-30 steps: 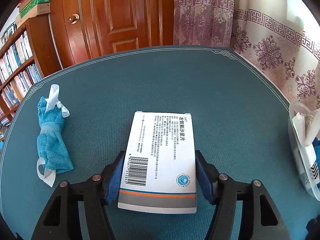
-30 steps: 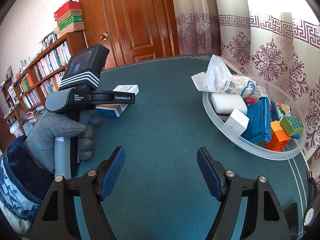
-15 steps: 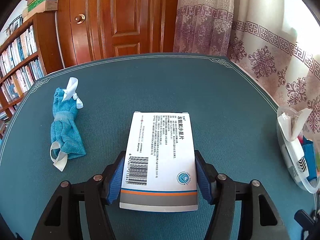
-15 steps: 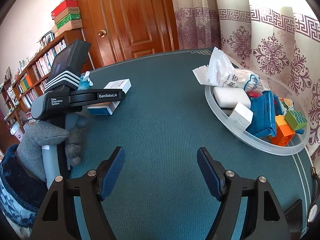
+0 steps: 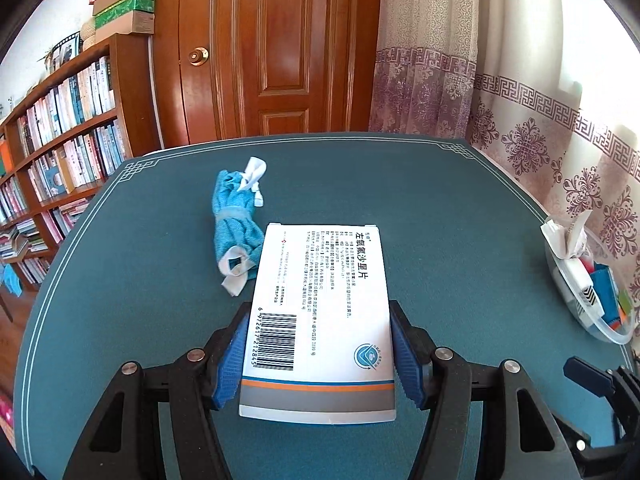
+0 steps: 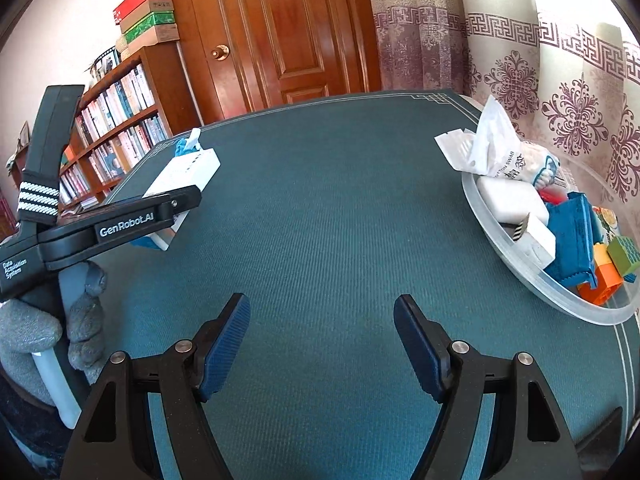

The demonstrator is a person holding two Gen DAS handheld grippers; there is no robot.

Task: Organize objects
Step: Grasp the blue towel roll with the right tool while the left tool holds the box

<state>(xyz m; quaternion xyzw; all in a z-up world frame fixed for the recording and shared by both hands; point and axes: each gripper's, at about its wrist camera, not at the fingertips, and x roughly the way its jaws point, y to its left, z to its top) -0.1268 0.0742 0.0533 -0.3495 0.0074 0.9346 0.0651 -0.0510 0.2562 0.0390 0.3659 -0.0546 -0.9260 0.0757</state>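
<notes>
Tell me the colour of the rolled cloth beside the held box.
Teal blue with white ties, clearest in the left wrist view: rolled cloth.

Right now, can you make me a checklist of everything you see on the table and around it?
Surface: teal table cover with a pale line border.
Job's things: white medicine box with a barcode, held off the table; rolled blue towel tied with white ribbon lying past it.
Clutter: clear plastic bowl at the right edge holding a cotton swab bag, a white block, a blue cloth piece and toy bricks.
Grippers: left gripper clamped on the medicine box; right gripper open, holding nothing.
Cables: nothing seen.
Surroundings: wooden door, bookshelf with stacked boxes on top, patterned curtains.
</notes>
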